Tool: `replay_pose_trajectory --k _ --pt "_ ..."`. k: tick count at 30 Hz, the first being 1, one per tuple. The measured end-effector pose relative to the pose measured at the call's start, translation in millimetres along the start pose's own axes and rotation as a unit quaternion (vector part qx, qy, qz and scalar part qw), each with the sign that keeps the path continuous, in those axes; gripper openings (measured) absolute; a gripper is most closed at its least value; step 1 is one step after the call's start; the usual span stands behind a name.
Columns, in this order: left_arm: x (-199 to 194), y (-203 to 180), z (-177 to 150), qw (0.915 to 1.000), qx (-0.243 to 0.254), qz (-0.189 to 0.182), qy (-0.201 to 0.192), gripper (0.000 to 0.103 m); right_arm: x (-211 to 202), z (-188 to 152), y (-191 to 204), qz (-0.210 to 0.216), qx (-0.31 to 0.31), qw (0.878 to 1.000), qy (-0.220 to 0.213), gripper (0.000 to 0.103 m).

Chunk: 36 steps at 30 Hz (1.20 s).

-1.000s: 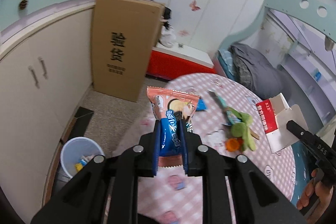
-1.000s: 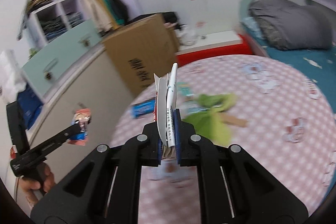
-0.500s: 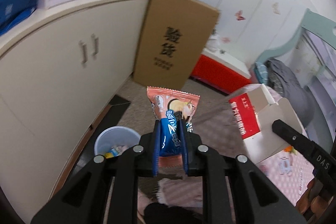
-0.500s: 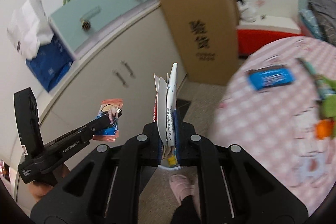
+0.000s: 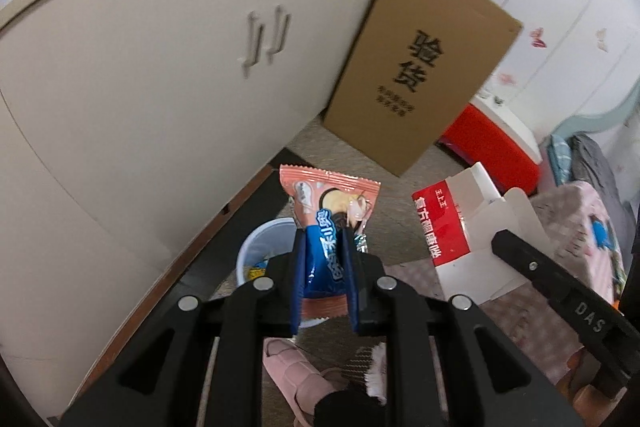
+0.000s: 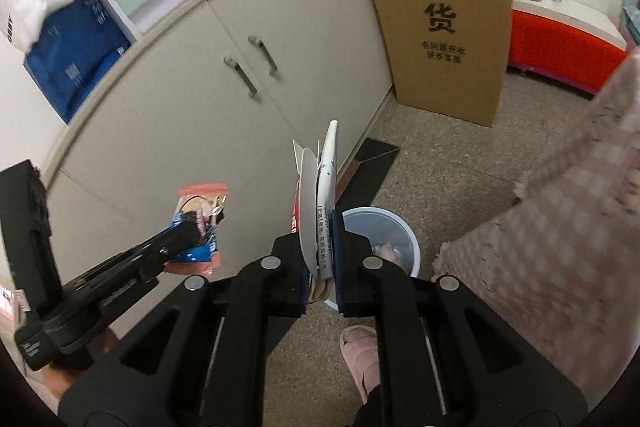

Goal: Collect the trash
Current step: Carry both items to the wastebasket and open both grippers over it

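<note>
My left gripper point(image 5: 325, 247) is shut on a pink and blue snack wrapper point(image 5: 330, 203) and holds it above a white trash bin point(image 5: 262, 247) on the floor. My right gripper point(image 6: 320, 239) is shut on a flattened red and white carton point(image 6: 322, 183), seen edge-on, just above the bin point(image 6: 384, 231), which holds some trash. The carton point(image 5: 460, 223) and right gripper also show at the right of the left wrist view. The left gripper with the wrapper point(image 6: 196, 219) shows at the left of the right wrist view.
A beige cabinet point(image 6: 240, 87) stands behind the bin. A tall cardboard box point(image 6: 440, 7) leans by it, with a red box point(image 6: 560, 47) beyond. The pink checked tablecloth point(image 6: 580, 207) hangs at the right. A pink slipper point(image 6: 358, 347) is on the floor below.
Both grippers have swung away from the table and down toward the bin, still holding the wrapper and the carton. The bin is now closer and under the fingers.
</note>
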<state>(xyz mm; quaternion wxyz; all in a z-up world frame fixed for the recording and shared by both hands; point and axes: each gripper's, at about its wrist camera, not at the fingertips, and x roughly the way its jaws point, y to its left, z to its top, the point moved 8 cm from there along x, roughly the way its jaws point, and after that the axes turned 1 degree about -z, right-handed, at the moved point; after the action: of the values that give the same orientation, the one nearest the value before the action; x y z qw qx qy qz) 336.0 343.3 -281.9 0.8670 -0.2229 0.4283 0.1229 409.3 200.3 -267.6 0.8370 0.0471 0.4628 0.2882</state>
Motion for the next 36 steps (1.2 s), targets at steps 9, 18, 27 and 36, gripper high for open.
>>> replay_pose_trajectory --k 9,18,27,36 --pt "37.8 14.7 -6.5 0.9994 0.0 0.014 0.03 0.017 50.3 -25.1 -23.3 -0.03 0.006 0.999 0.03 0.06" --pt "58.8 3.7 -13.5 0.9988 0.005 0.009 0.048 0.017 44.4 -36.5 -41.5 -0.04 0.024 0.999 0.026 0.067" --pt "63.1 -13.4 -16.9 0.9983 0.027 0.017 0.05 0.017 42.0 -39.0 -52.1 -0.048 0.038 0.998 0.024 0.07" --pt "70.0 -25.6 -13.5 0.997 0.047 0.041 0.047 0.018 37.6 -35.8 -60.0 -0.06 0.033 0.998 0.008 0.072"
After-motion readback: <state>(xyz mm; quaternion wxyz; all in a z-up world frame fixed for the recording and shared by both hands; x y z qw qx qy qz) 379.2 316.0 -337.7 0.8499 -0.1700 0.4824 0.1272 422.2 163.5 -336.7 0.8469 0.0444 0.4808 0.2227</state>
